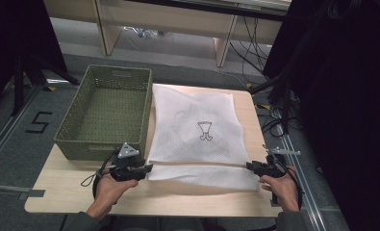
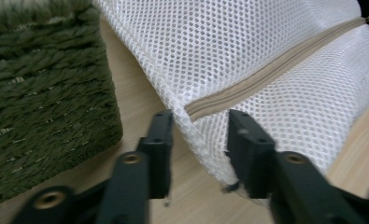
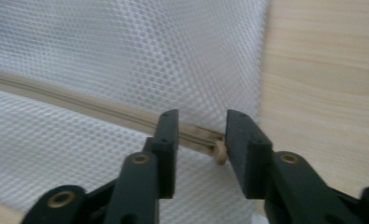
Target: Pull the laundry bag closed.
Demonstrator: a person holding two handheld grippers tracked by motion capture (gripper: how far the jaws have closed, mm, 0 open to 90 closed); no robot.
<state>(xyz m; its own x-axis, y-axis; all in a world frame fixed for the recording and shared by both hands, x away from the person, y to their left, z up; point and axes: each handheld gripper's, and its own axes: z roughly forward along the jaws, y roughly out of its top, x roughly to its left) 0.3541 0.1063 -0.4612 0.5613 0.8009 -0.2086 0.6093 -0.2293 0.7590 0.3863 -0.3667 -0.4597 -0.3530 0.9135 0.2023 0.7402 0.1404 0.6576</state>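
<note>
The white mesh bag (image 1: 197, 137) lay flat on the counter (image 1: 72, 192) beside the green basket (image 1: 106, 113). Both the left tongs (image 2: 198, 140) and right tongs (image 3: 201, 140) stood parted, straddling the bag's zipper ends without clamping.

Light wood table (image 1: 207, 199), pale grain, rounded corners. Green woven basket (image 1: 106, 113) sits on left half. White mesh laundry bag (image 1: 197, 134) lies flat just beside basket, covering middle and right, beige zipper (image 1: 202, 164) running across near front edge.
</note>
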